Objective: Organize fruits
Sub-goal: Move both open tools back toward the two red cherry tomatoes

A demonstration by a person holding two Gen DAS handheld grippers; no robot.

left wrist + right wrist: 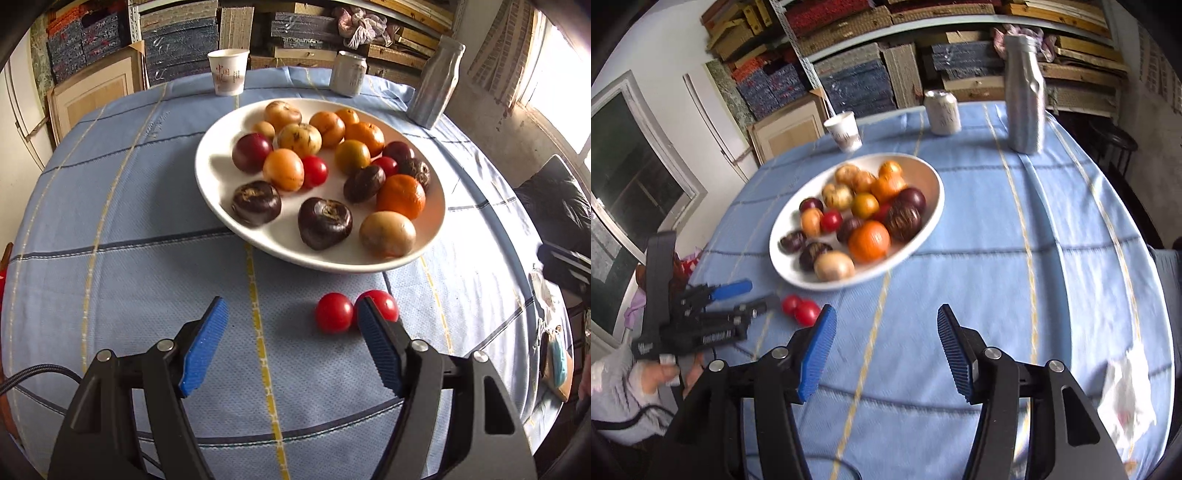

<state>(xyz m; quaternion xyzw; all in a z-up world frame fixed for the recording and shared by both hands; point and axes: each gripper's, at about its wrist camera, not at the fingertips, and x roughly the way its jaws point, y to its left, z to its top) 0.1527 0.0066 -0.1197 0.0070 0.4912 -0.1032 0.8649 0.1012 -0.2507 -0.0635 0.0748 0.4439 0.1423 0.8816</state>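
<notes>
A white oval plate (210,173) (932,206) on the blue checked tablecloth holds several fruits: oranges, red tomatoes, dark purple fruits and tan ones. Two red tomatoes (334,313) (807,313) lie side by side on the cloth just in front of the plate. My left gripper (291,314) (759,295) is open over the cloth, and its right blue pad (373,332) covers part of the right-hand tomato. My right gripper (886,317) is open with nothing between its fingers, above bare cloth to the right of the tomatoes.
A paper cup (227,72) (844,131), a drink can (347,74) (942,112) and a dented metal bottle (437,85) (1025,92) stand at the table's far edge. Crumpled white wrapping (1126,395) lies at the right. A hand (665,376) grips the left tool.
</notes>
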